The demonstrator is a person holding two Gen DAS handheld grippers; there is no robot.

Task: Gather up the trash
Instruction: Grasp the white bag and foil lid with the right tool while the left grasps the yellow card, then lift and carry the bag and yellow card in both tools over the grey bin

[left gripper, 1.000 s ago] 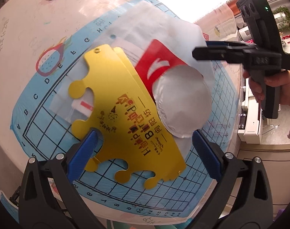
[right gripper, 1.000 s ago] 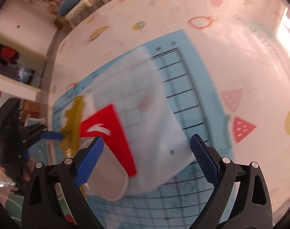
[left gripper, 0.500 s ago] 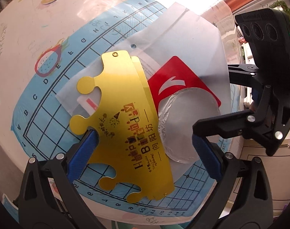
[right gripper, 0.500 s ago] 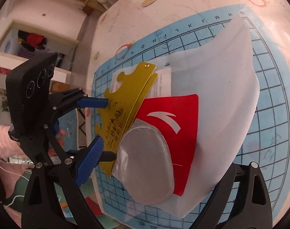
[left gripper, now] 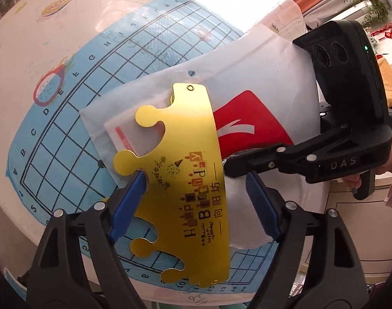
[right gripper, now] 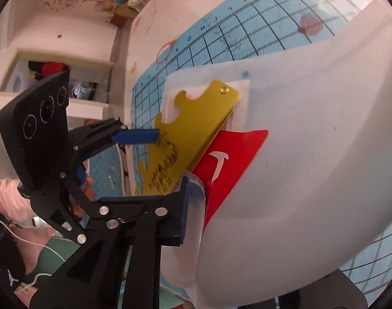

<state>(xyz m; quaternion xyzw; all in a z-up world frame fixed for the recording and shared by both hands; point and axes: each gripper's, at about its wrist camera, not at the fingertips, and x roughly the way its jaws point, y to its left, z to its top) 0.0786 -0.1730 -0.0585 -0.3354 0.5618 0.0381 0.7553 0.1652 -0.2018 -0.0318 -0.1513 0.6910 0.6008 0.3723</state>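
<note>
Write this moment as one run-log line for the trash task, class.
left gripper: closing around gold paper crown | right gripper: closing on white plastic bag edge | grid mat: underneath

The right tongs (right gripper: 185,211) were closing on the white bag (right gripper: 311,154) at the desk's near edge, while the left tongs (right gripper: 134,139) touched the gold crown (right gripper: 190,134).

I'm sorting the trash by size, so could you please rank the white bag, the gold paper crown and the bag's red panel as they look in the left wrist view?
1. white bag
2. gold paper crown, though it lies nearer the camera
3. red panel, partly hidden
</note>
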